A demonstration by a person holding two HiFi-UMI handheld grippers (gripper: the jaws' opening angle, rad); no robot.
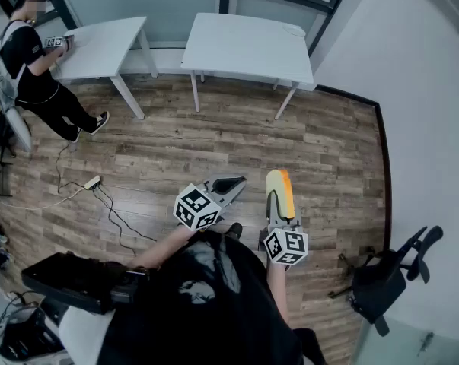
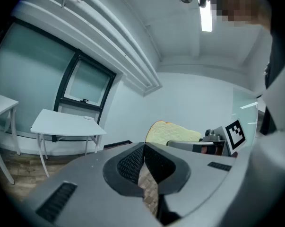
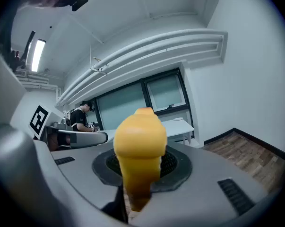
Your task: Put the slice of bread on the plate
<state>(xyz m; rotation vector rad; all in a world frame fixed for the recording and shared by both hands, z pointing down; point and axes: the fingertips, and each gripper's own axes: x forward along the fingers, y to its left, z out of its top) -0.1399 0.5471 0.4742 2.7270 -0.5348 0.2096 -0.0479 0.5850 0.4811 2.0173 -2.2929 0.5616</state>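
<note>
My right gripper (image 1: 279, 213) is shut on a slice of bread (image 1: 279, 185), held on edge so its yellow-orange crust faces up. In the right gripper view the bread (image 3: 140, 141) stands upright between the jaws of that gripper (image 3: 138, 174). My left gripper (image 1: 229, 185) hovers just left of it, shut and empty; its view shows the tips of this gripper (image 2: 143, 148) together and the bread (image 2: 170, 132) to the right. A small white plate (image 1: 294, 30) lies on the far white table (image 1: 244, 48) and shows again as the plate (image 3: 178, 119). Both grippers hang over the wooden floor, far from the table.
A second white table (image 1: 100, 44) stands at the back left with another person (image 1: 31, 67) working at it. Cables and a power strip (image 1: 92, 182) lie on the floor at left. A black office chair (image 1: 385, 280) sits at the right, a black case (image 1: 69, 280) at lower left.
</note>
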